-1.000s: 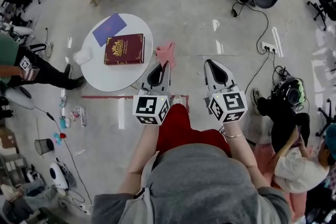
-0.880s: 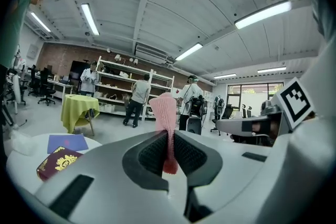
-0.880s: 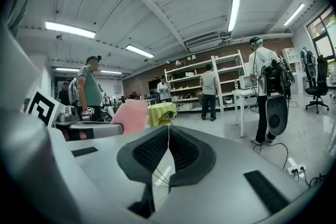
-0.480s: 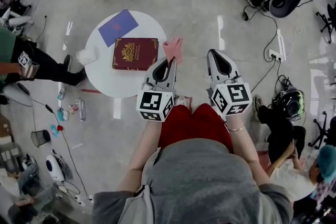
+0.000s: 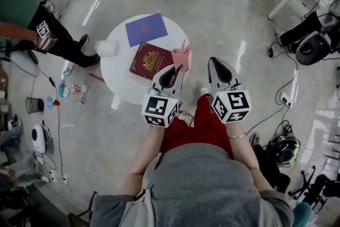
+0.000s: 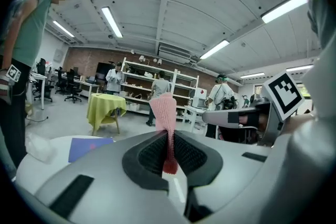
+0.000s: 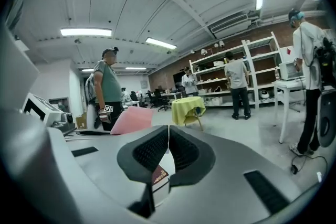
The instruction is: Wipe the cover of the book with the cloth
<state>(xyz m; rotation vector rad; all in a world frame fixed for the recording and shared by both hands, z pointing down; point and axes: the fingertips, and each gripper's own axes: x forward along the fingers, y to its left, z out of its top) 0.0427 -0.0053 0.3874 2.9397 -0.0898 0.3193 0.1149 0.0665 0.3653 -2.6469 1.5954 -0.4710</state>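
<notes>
Head view, centre: left gripper (image 5: 178, 67) pinches the pink cloth (image 5: 182, 54) just right of the maroon book (image 5: 150, 60); right gripper (image 5: 212, 61) pressed together, empty.

cloth (image 5: 181, 53) | before: apart from book (image 5: 151, 60) | now: at its right edge

1 worktop (image 5: 119, 81), 1 book (image 5: 150, 60), 1 blue sheet (image 5: 146, 29), 1 white wad (image 5: 107, 49), 1 pink cloth (image 5: 182, 53); left hand-held gripper (image 5: 179, 67) + right hand-held gripper (image 5: 212, 60) = 2.
</notes>
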